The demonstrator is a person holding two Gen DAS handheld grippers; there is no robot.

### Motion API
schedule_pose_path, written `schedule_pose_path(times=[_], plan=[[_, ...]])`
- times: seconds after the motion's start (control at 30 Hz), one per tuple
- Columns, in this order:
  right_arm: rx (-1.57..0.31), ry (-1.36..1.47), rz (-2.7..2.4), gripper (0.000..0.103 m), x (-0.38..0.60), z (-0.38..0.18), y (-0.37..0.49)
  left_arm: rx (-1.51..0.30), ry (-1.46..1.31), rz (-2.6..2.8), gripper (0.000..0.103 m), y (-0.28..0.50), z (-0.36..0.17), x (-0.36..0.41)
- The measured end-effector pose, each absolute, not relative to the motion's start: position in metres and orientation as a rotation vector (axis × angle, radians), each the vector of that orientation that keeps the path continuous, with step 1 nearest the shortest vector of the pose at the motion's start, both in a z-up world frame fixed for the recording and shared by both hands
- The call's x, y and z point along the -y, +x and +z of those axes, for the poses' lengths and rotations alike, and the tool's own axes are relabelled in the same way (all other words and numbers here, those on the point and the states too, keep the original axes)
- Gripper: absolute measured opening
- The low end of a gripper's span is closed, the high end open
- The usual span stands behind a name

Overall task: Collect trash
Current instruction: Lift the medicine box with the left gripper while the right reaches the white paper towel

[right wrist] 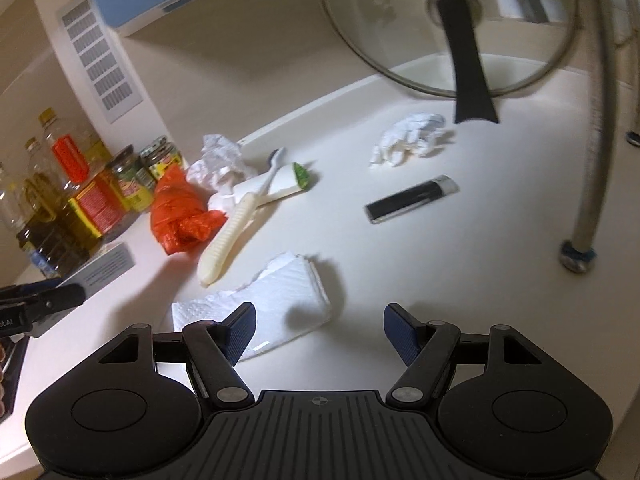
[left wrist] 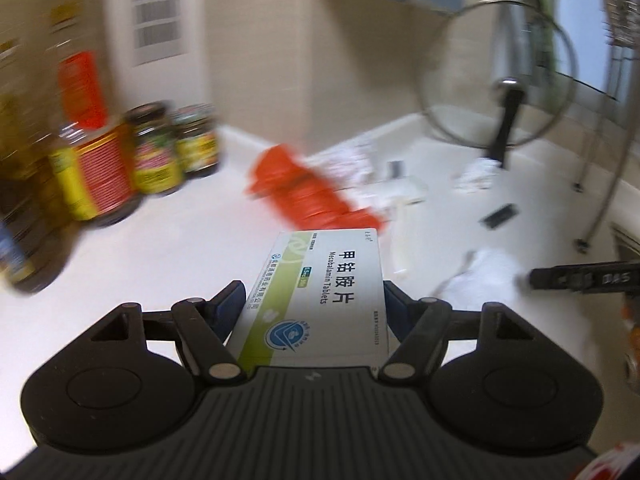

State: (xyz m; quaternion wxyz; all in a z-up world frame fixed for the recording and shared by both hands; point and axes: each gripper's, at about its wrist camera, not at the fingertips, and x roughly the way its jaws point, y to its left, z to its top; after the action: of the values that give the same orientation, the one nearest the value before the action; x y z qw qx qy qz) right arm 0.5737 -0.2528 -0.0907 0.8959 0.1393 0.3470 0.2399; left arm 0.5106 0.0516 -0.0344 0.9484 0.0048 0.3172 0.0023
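My left gripper [left wrist: 314, 300] clamps a medicine box [left wrist: 320, 296] above the surface [left wrist: 160, 248]; my right gripper [right wrist: 320, 330] gapes empty over a folded paper towel [right wrist: 276, 300]. One piece is collected (no bin visible); crumpled tissues [right wrist: 408, 140], an orange wrapper [right wrist: 180, 212] and more remain.

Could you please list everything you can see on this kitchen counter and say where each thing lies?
white-and-green cardboard tablet box: one, clamped between the left jaws.
folded white paper towel: one, just ahead of the right gripper.
crumpled white tissues: two, one mid-counter right, one near the jars.
crumpled orange plastic bag: one, beside the jars.
cream-handled toothbrush: one, centre, lying across a white tube.
black lighter: one, right of centre.
glass pot lid: one, leaning at the back wall.
oil bottles and sauce jars: several, yellow and red labels, left.
left gripper: black, shut on the box.
right gripper: black, open, empty.
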Motion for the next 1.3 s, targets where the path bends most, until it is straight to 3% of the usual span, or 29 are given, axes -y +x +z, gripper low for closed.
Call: schedule_pose_path(times=[0.17, 0.2, 0.33, 0.4, 0.47, 0.87, 0.93, 0.97, 1.0, 1.3], plan=[[-0.683, 0.243, 0.524, 0.069, 0.243, -0.09, 0.588, -0.651, -0.015, 0.133, 0.07, 0.492, -0.043, -0.075], [-0.677, 0.235, 0.531, 0.062, 0.241, -0.09, 0.592, -0.65, -0.016, 0.152, 0.07, 0.489, -0.045, -0.077], [-0.689, 0.225, 0.558, 0.051, 0.236, -0.094, 0.607, -0.657, -0.027, 0.217, 0.07, 0.481, -0.054, -0.081], [-0.702, 0.238, 0.576, 0.035, 0.236, -0.097, 0.609, -0.659, -0.04, 0.242, 0.07, 0.477, -0.057, -0.082], [-0.722, 0.248, 0.584, 0.028, 0.237, -0.1, 0.608, -0.663, -0.045, 0.261, 0.07, 0.475, -0.06, -0.082], [-0.798, 0.251, 0.625, 0.027, 0.228, -0.097, 0.552, -0.67, -0.101, 0.321, 0.071, 0.461, -0.069, -0.085], [-0.804, 0.22, 0.649, 0.042, 0.222, -0.096, 0.546, -0.673, -0.111, 0.327, 0.071, 0.458, -0.071, -0.086], [-0.803, 0.192, 0.656, 0.065, 0.22, -0.095, 0.544, -0.676, -0.117, 0.328, 0.071, 0.456, -0.072, -0.086], [-0.786, 0.166, 0.665, 0.078, 0.219, -0.093, 0.542, -0.678, -0.121, 0.329, 0.071, 0.455, -0.073, -0.087], [-0.642, -0.215, 0.919, 0.09, 0.195, -0.092, 0.536, -0.691, -0.146, 0.329, 0.071, 0.448, -0.078, -0.09]])
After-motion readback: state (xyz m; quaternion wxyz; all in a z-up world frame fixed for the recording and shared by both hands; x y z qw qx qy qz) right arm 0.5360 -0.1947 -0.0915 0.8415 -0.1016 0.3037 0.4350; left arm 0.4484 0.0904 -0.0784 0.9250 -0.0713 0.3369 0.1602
